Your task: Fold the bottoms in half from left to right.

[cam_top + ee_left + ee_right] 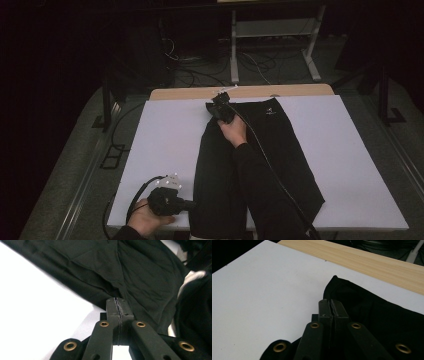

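Observation:
A black garment (270,150) lies flat on the white sheet (165,135), long and narrow, with a small white logo near its far end. My right gripper (218,103) is at the garment's far left corner; in the right gripper view (330,303) its jaws are pressed together over the edge of the black cloth (382,315). My left gripper (192,204) is at the near left edge of the garment. In the left gripper view (117,302) the jaws are shut at the cloth's edge, and folds of the fabric (140,272) run toward the tips.
A strip of bare wooden tabletop (190,93) borders the sheet's far side. Behind the table are a metal frame (312,55) and loose cables on the floor. The right forearm in a dark sleeve (260,185) lies across the garment.

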A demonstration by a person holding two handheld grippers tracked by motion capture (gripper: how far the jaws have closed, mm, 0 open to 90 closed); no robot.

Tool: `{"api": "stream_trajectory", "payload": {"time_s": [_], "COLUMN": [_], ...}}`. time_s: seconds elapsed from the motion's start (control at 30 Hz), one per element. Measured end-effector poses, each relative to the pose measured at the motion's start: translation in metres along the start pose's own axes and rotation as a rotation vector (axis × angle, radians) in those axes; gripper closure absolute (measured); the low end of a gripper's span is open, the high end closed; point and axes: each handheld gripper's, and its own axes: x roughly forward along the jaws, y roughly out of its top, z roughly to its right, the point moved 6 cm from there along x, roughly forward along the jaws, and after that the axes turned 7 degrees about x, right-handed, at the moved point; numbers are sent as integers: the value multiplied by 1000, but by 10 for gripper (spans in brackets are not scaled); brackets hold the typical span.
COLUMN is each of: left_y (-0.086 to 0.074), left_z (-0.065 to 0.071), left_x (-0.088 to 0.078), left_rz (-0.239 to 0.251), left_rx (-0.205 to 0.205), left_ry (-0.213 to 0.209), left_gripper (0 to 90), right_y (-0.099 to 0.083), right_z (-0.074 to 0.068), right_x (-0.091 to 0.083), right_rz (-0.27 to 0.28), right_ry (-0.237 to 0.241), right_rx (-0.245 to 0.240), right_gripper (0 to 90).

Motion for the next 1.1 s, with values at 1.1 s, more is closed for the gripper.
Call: {"api": "stream_trajectory", "payload": {"time_s": [1.1], "left_y": [35], "left_z": [18], "left_x": [-13], "left_rz": [154], "left_rx": [86], "left_ry": [-102], "left_gripper": [896], "right_y": [14], "right_z": [27], "right_x": [-27], "right_rz": [7], "right_ry": [-8], "right_rx": [20], "right_gripper": [864]}}
